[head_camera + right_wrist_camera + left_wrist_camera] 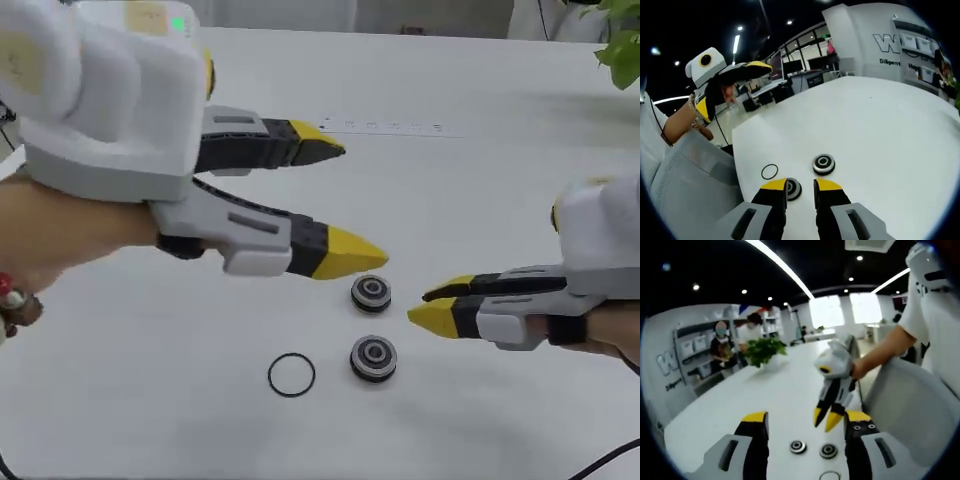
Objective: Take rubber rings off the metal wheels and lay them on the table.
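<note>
one rubber ring [270, 376] is off so far and lies flat on the desk [480, 180]. judging by their dark outer bands, both wheels carry rubber yet, so most of the job is left. i cannot count the rings on them.

left to right, head view:
- my left gripper [340, 205]: jaws spread wide, nothing in them, hanging above the desk and up-left of the wheels.
- loose ring: thin black hoop, evenly round, no kink, just beside the near wheel [373, 358] but apart from it.
- near wheel and far wheel [371, 293]: lying flat, close together, not touching. each has a bright metal hub and a dark rim.
- my right gripper [432, 307]: jaws drawn to a narrow gap, empty, tips pointing at the far wheel and just short of it.
</note>
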`<state>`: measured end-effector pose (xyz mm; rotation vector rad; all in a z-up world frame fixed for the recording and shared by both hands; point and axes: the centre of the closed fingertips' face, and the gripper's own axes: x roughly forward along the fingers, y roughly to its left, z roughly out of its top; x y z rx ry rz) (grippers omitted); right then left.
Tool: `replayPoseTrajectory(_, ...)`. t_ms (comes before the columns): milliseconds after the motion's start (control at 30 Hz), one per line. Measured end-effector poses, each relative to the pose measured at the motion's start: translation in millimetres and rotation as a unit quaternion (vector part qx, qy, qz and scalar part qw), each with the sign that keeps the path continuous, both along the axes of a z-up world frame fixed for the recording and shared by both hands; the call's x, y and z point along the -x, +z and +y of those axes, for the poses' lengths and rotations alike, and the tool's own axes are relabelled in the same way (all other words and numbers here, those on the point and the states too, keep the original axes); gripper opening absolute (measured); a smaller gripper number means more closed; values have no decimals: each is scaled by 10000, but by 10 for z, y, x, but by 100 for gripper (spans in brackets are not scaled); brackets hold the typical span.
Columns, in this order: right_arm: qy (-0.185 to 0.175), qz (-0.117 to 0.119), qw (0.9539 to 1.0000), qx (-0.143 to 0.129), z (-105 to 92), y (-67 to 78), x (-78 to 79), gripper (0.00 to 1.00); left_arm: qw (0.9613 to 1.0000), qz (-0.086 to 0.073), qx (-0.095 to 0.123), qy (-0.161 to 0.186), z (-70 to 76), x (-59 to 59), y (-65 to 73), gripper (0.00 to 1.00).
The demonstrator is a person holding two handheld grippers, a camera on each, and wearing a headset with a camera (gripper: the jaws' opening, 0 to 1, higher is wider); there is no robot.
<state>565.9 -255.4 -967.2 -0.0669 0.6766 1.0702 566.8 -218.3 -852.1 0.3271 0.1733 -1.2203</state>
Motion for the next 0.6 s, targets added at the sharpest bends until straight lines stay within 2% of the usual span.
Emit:
replayPoseTrajectory(133,15,99,9999,16,-3,-48,17,18,9999,83,-94,-24,-123,5,-167,62)
replayPoseTrajectory(200,28,127,9999,14,3,-59,26,18,9999,139,-37,19,-168,18,-275,64)
replayPoseTrajectory(267,60,164,9998,17,17,-80,42,18,9994,317,49,89,-174,23,-422,63)
replayPoseTrajectory(333,114,216,9997,59,34,-121,66,18,9989,459,13,137,-166,39,-575,59)
replayPoseTrajectory(400,178,248,9994,137,44,-165,92,18,9984,536,-88,134,-169,67,-697,55)
replayPoseTrajectory(467,234,273,9992,192,52,-197,112,19,9982,547,-234,50,-187,105,-793,53)
replayPoseTrajectory(600,408,313,9980,370,69,-278,172,19,9975,632,-322,9,-232,137,-945,45)
